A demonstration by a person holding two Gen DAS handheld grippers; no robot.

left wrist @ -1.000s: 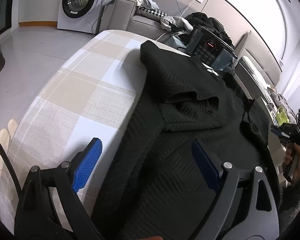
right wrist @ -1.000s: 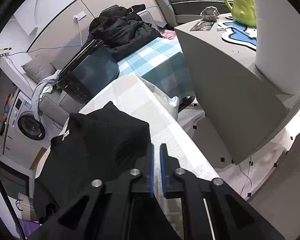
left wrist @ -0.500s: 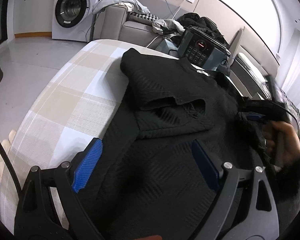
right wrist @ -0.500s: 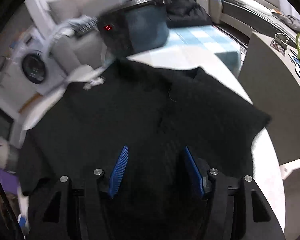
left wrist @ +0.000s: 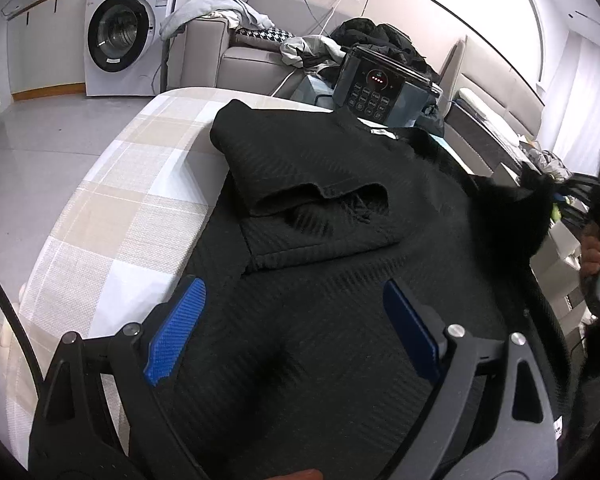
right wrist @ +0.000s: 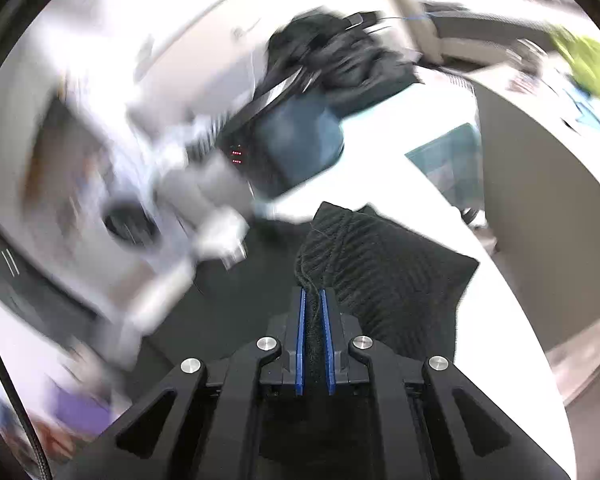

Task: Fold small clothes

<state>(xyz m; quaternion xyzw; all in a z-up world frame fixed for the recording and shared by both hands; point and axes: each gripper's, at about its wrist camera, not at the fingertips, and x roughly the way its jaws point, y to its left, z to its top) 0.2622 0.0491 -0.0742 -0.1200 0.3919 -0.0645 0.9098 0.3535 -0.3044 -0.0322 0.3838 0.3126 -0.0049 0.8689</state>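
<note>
A black knit top (left wrist: 332, 216) lies spread on the checked tablecloth (left wrist: 112, 208), its left sleeve folded in over the body. My left gripper (left wrist: 296, 320) is open and empty, hovering over the top's lower part. My right gripper (right wrist: 314, 300) is shut on the top's right sleeve (right wrist: 380, 264) and holds it raised; it also shows at the right edge of the left wrist view (left wrist: 520, 204). The right wrist view is blurred by motion.
A dark blue appliance with red lights (left wrist: 380, 88) stands at the table's far edge. A washing machine (left wrist: 124, 36) and a sofa with clothes (left wrist: 252, 40) stand behind. A grey cabinet (right wrist: 540, 168) stands to the right of the table.
My right gripper opened over the top, then shut on the right sleeve and lifted it. My left gripper stayed open and moved right, from the top's left edge to over its body.
</note>
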